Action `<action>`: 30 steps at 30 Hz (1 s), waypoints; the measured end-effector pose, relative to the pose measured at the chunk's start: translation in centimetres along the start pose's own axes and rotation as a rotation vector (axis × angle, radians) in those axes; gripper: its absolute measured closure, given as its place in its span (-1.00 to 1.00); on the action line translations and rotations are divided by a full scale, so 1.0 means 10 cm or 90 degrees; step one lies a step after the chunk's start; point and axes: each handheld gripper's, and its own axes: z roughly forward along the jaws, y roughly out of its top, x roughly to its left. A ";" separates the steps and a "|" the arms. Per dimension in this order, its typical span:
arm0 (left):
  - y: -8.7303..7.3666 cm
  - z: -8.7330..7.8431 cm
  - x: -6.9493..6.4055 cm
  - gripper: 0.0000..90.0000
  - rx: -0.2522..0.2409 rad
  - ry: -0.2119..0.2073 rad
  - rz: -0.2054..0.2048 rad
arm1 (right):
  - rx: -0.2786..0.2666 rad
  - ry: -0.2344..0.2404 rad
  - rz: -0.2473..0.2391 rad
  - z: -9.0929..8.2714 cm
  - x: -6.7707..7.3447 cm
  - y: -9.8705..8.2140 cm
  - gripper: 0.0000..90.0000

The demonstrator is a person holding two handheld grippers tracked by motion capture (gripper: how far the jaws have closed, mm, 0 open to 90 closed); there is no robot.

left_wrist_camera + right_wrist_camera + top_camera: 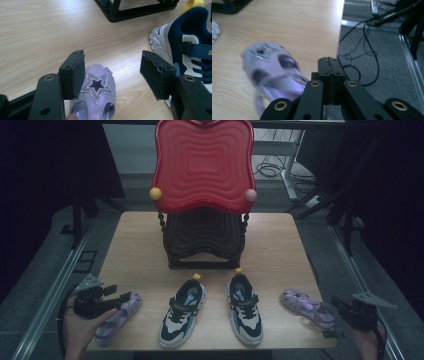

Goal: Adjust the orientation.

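Observation:
Two purple sandals lie at the table's front corners. The left sandal (pixel 112 322) (pixel 98 92) has a glittery star on its toe. My left gripper (pixel 127 299) (pixel 112 67) is open just over that toe, one jaw against the sandal's side and the other jaw apart from it. The right sandal (pixel 305 305) (pixel 272 72) looks blurred in the right gripper view. My right gripper (pixel 336 306) (pixel 329 62) is shut by the sandal's heel end at the table's right edge, and I see nothing between its jaws.
Two navy-and-white sneakers (pixel 182 312) (pixel 245 307) stand side by side between the sandals; one (pixel 190 50) is close to my left gripper. A black rack (pixel 204 235) with a red wavy top (pixel 202 162) stands mid-table. Cables (pixel 367 50) lie on the floor beyond the table's edge (pixel 339 37).

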 end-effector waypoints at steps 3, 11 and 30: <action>-0.01 -0.01 0.02 -0.18 0.001 0.002 -0.002 | 0.016 0.002 0.006 0.03 -0.04 -0.06 0.98; -0.01 -0.01 0.02 -0.18 0.003 0.001 -0.002 | 0.032 0.012 0.006 0.00 -0.02 -0.12 0.99; -0.01 0.00 0.02 -0.18 0.005 0.001 -0.001 | 0.048 0.016 0.004 -0.02 0.10 -0.11 0.99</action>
